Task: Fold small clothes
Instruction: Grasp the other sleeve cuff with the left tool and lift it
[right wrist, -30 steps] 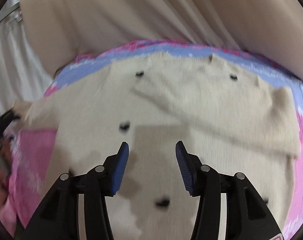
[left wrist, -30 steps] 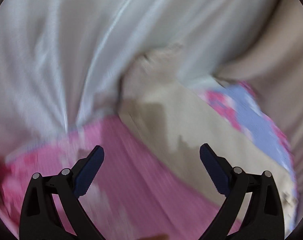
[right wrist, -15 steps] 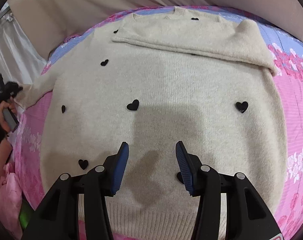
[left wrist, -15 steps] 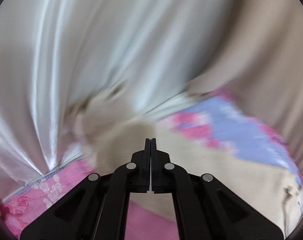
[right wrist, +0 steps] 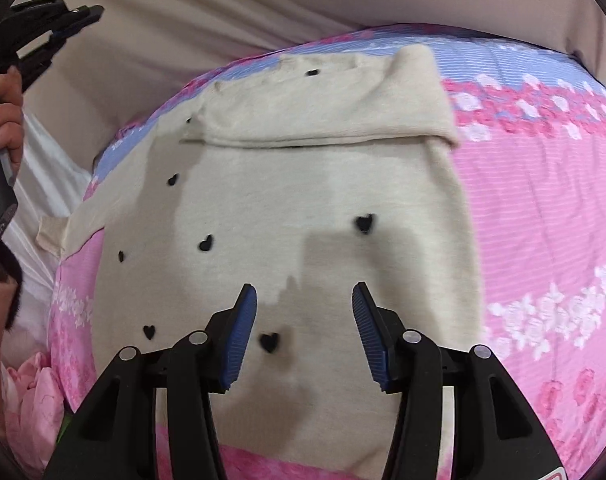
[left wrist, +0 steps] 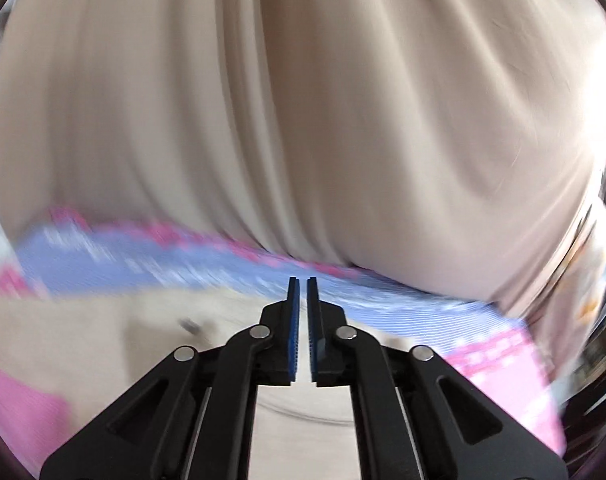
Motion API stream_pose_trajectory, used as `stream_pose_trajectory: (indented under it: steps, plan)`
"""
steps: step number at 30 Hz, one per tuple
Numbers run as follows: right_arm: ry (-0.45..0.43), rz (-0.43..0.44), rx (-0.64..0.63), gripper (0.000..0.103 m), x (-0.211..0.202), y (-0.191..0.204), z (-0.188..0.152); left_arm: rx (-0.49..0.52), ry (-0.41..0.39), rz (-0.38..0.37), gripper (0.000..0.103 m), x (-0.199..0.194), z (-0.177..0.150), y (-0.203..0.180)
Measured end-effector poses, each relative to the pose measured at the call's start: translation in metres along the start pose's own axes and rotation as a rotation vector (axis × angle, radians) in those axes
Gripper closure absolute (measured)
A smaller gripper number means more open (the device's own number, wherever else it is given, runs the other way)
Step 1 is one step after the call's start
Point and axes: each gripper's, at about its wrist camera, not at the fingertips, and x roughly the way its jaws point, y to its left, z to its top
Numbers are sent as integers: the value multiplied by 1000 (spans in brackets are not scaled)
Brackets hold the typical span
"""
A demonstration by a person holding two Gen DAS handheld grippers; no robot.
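While the cream knitted sweater with small black hearts lies flat on the pink and blue floral bedsheet, one sleeve is folded straight across its chest near the neckline. That folded sleeve runs from the right shoulder edge toward the left side, and its cuff end sits on the body of the garment. The other sleeve stretches out to the left, its cuff reaching off the sheet's edge onto white cloth. The hem lies close to the camera, partly hidden behind the right gripper. Grey shadows fall across the middle of the knit.

The right gripper hangs above the lower body of the sweater; its blue-padded jaws are opening and nothing is between them. The left gripper has its blue pads nearly together, with only a thin slit between them, and they pinch nothing; they are opening slightly. In the right wrist view it shows at the upper left, raised clear of the bed, gripped by a hand.

To the right of the sweater a broad band of bare sheet lies open. Beige curtain folds hang close behind the far edge of the bed, just past the collar. The left wrist view is blurred.
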Motion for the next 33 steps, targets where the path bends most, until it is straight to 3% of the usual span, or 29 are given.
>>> stream_pose_trajectory:
  steps: [2,4,6,8,9,14,19,20,22,23,27,30,33]
  plan:
    - [-3,-25,23,50,-7,-15,-5,-90,29,19,83,11,-9,16]
    - [11,-46,34,49,-9,-27,-11,-141,31,121,71,15,-18,52]
    - [30,-72,30,49,-5,-31,-17,-173,17,262,50,11,-22,102]
    - [55,-88,31,49,2,-30,-23,-219,-8,437,36,-8,-26,172]
    - [70,-89,33,49,7,-28,-25,-244,-33,532,34,-21,-28,211]
    - [135,-71,-17,49,37,14,-26,-330,-80,833,34,-75,-41,365]
    - [173,-52,-134,49,60,71,-25,-431,-101,1015,36,-89,-44,467]
    - [179,-46,-156,49,63,81,-25,-461,-107,1014,44,-91,-45,479]
    - [181,-44,-188,49,63,95,-28,-496,-130,959,71,-89,-42,495]
    - [185,-44,-206,49,64,100,-29,-490,-128,917,93,-85,-40,499]
    - [191,-50,-213,49,62,100,-28,-426,-156,828,95,-72,-27,482]
    - [180,-43,-200,49,57,94,-25,-333,-185,716,95,-56,-8,430]
    - [166,-26,-177,49,53,85,-22,-206,-208,553,95,-39,14,341]
